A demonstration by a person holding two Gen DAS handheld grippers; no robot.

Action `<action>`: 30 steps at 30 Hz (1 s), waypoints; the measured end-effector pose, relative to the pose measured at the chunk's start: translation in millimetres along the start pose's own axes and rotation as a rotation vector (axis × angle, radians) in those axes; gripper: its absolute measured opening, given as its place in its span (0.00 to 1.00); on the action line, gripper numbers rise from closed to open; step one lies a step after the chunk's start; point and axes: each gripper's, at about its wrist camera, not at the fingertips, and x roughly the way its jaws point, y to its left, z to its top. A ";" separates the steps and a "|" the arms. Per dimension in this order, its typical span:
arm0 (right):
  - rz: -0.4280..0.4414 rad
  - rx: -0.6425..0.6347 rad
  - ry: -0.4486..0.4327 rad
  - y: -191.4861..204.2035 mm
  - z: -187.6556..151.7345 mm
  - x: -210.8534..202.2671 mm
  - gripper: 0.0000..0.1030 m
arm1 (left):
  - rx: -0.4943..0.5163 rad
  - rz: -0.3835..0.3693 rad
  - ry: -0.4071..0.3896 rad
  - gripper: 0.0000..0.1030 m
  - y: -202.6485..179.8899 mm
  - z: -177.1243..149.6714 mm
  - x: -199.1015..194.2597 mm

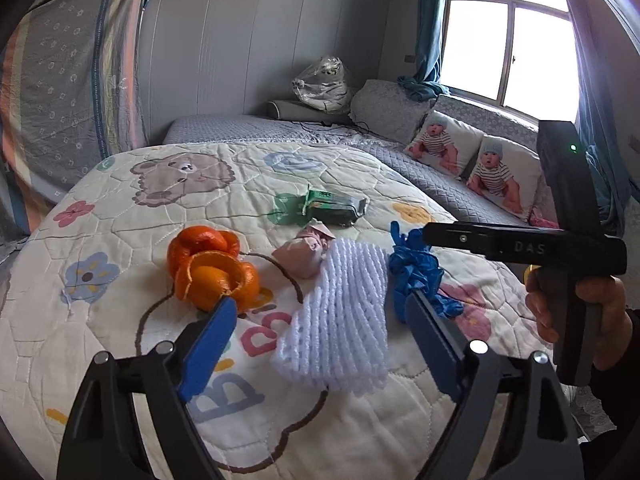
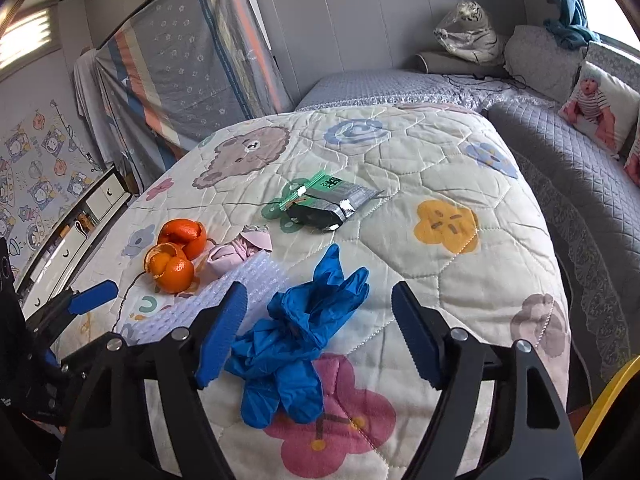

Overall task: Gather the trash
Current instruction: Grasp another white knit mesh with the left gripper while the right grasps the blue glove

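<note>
A cartoon quilt [image 2: 460, 152] covers the bed, litter strewn across its near half. Nearest, crumpled blue gloves [image 2: 296, 344] lie between the spread fingers of the right gripper [image 2: 318, 332], which hovers above them holding nothing; they look limp and light, best pinched at the bunched middle. To the left, the left gripper [image 1: 320, 336] straddles a white foam net [image 1: 340, 316], jaws apart, empty. Farther off sit orange peel [image 1: 212, 268], a pink wad [image 1: 304, 250] and a green wrapper [image 1: 332, 210].

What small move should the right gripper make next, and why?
Probably lower the right gripper and close on the blue gloves: its jaws are open with the crumpled gloves lying between them on the quilt, not yet gripped.
</note>
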 end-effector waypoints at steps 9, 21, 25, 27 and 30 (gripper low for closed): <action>0.017 0.044 0.079 -5.8 1.8 31.5 0.52 | -0.021 -0.031 0.129 0.60 -4.4 -3.7 34.7; 0.026 0.039 0.093 -4.3 2.5 38.3 0.15 | -0.011 -0.010 0.167 0.25 -5.4 -3.4 42.7; 0.015 0.016 0.077 -1.5 2.8 32.8 0.07 | 0.019 -0.010 0.149 0.09 -12.1 -1.3 35.4; 0.003 0.004 0.062 -0.9 2.7 28.5 0.05 | 0.040 -0.015 0.144 0.08 -17.1 -1.1 32.2; 0.004 0.012 0.049 -3.7 3.9 23.2 0.05 | 0.061 -0.009 0.142 0.07 -21.1 -1.8 31.5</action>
